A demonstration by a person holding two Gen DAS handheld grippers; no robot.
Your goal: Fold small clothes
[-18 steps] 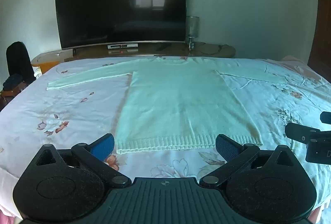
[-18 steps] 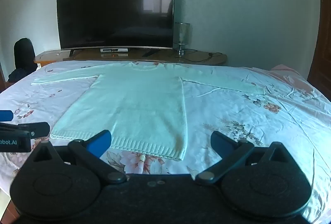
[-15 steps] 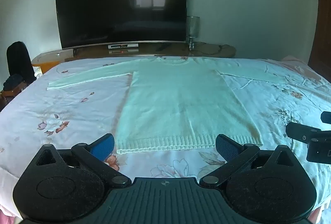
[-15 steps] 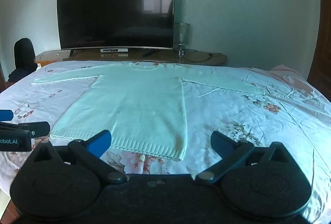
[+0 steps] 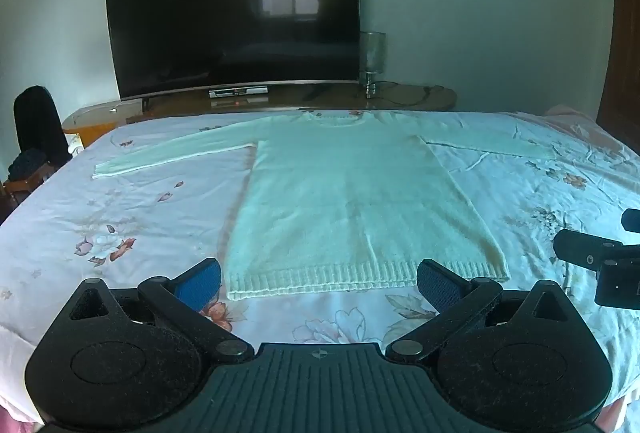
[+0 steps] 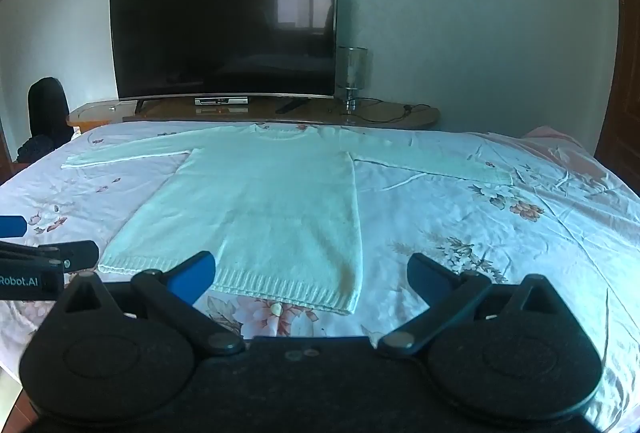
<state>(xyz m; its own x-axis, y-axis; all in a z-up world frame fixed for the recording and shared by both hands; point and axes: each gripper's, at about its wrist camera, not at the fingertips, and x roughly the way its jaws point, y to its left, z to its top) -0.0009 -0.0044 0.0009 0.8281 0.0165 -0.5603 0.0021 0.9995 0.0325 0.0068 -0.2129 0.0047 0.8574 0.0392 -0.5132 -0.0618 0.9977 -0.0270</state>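
Observation:
A pale mint knitted sweater lies flat on the bed, both sleeves spread out sideways and its ribbed hem nearest me. My left gripper is open, hovering just short of the hem with nothing between its blue pads. My right gripper is open too, near the hem's right corner, and holds nothing. Each view shows the other gripper at its edge: the right one and the left one.
The bed carries a white floral sheet. Behind it stands a low wooden cabinet with a large dark television and a glass lamp. A dark chair stands at the far left.

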